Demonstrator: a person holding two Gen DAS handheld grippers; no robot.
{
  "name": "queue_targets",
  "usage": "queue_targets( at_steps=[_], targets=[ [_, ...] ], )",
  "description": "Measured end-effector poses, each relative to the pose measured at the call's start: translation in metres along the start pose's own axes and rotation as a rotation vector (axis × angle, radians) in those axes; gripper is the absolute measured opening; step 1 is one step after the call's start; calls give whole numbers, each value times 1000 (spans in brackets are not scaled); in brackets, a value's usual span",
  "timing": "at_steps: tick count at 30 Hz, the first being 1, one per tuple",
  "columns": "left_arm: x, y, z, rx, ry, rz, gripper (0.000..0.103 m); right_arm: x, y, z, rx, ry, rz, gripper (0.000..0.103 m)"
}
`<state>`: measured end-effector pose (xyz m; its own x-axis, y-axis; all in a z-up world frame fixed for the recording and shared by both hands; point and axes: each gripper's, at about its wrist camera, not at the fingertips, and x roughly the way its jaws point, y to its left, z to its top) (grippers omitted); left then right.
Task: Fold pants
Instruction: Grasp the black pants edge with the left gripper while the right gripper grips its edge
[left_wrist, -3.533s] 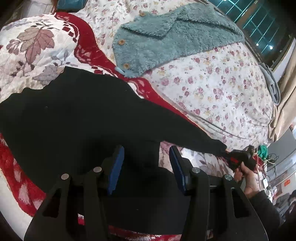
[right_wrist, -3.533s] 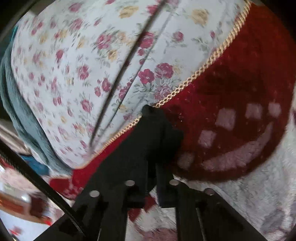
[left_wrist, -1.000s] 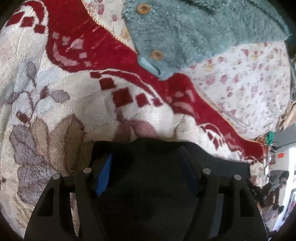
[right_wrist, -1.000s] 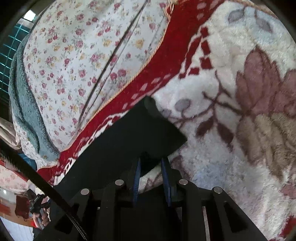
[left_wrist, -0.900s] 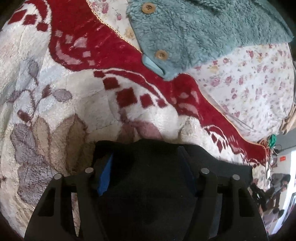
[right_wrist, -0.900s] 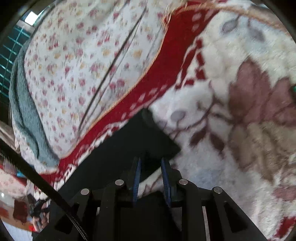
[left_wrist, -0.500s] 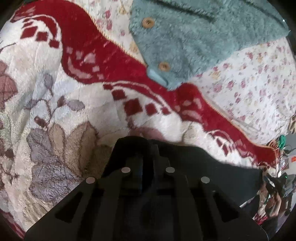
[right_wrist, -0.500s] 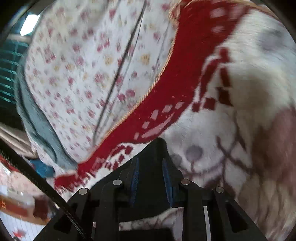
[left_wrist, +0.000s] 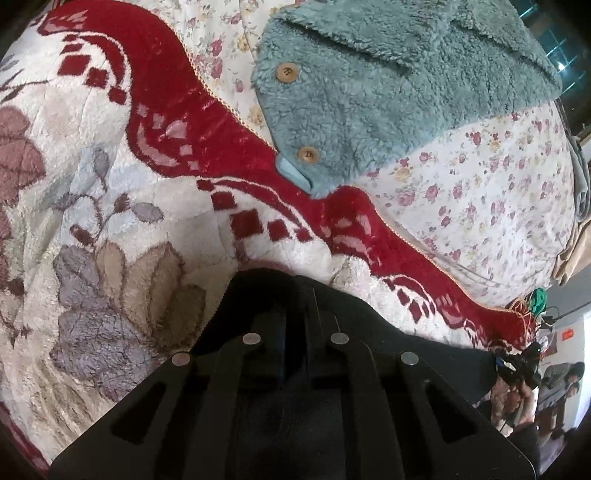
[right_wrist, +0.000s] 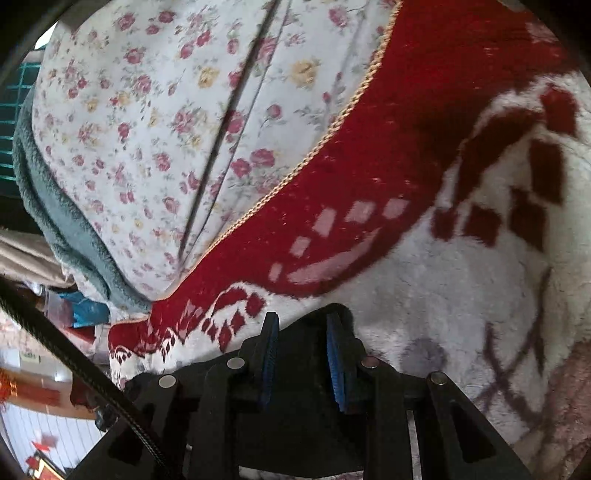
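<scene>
The black pants (left_wrist: 417, 343) lie on a red and cream floral blanket (left_wrist: 122, 206). In the left wrist view my left gripper (left_wrist: 297, 321) is shut on the pants' edge, with dark cloth bunched around the fingers. The cloth stretches right to my right gripper (left_wrist: 517, 363), small at the far right. In the right wrist view my right gripper (right_wrist: 301, 332) has its blue-padded fingers (right_wrist: 271, 343) slightly apart, with the black pants (right_wrist: 306, 339) cloth between them, low over the blanket (right_wrist: 461, 295).
A teal fleece garment (left_wrist: 388, 81) with wooden buttons lies on the flowered sheet (left_wrist: 480, 195) beyond the blanket. The flowered sheet (right_wrist: 155, 129) and teal fleece (right_wrist: 62, 221) also show in the right wrist view. People stand at the far right edge (left_wrist: 561, 384).
My left gripper closed on the pants' edge and drew back a little. My right gripper's fingers spread slightly and it moved lower over the blanket with the cloth.
</scene>
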<state>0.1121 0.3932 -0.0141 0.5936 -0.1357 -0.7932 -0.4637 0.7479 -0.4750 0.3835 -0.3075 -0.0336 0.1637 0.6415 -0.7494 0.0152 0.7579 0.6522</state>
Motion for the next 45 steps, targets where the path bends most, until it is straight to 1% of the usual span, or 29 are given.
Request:
queue_targets(
  at_steps=[2,4,6,7,8,9,12,15,18,21,24,29,33,35,38,39,40,42,43,45],
  targets=[
    [5,1,-1,-6,16,1,6,2,1,2,-19,-2,-5,24],
    [9,3,-2,-9,37,-2,6,6,0,3,-34,2,-36,23],
    [14,4,-2,-15,58,0,6,9,0,3,-49,12,-49,17],
    [16,4,-3,-22,69,-11,6,9,1,3,-66,6,-66,8],
    [19,5,-2,-33,86,-26,6,10,2,3,-72,1,-70,5],
    [20,5,-2,-38,89,-26,6,8,2,2,-76,-5,-61,4],
    [16,6,-2,-55,68,-29,5,-1,4,-2,-107,-33,-64,3],
    [2,4,-2,-46,14,-23,4,-15,7,-6,-111,-75,-40,3],
    [-18,6,-1,-61,-20,-43,4,-29,20,-12,-147,-106,-19,3],
    [-46,9,-6,-75,-64,-68,4,-44,34,-20,-175,-122,16,3],
    [-72,13,-21,-96,-103,-107,4,-55,47,-38,-222,-114,34,2],
    [-118,28,-63,-135,-175,-184,4,-76,54,-73,-278,-107,72,2],
    [-139,49,-96,-171,-223,-249,4,-93,54,-107,-336,-98,87,2],
    [-141,62,-109,-182,-236,-252,4,-99,54,-124,-374,-82,95,2],
    [-135,87,-132,-217,-242,-298,4,-103,52,-146,-414,-58,92,2],
    [-135,91,-139,-212,-248,-320,4,-105,51,-153,-430,-53,91,2],
    [-134,94,-148,-186,-260,-350,4,-108,48,-159,-434,-55,87,2],
    [-136,98,-165,-147,-293,-360,4,-114,39,-168,-436,-52,89,2],
    [-135,102,-171,-146,-296,-370,4,-116,34,-173,-443,-47,79,2],
    [-128,114,-182,-179,-296,-384,4,-116,25,-176,-443,-28,58,2]
  ],
)
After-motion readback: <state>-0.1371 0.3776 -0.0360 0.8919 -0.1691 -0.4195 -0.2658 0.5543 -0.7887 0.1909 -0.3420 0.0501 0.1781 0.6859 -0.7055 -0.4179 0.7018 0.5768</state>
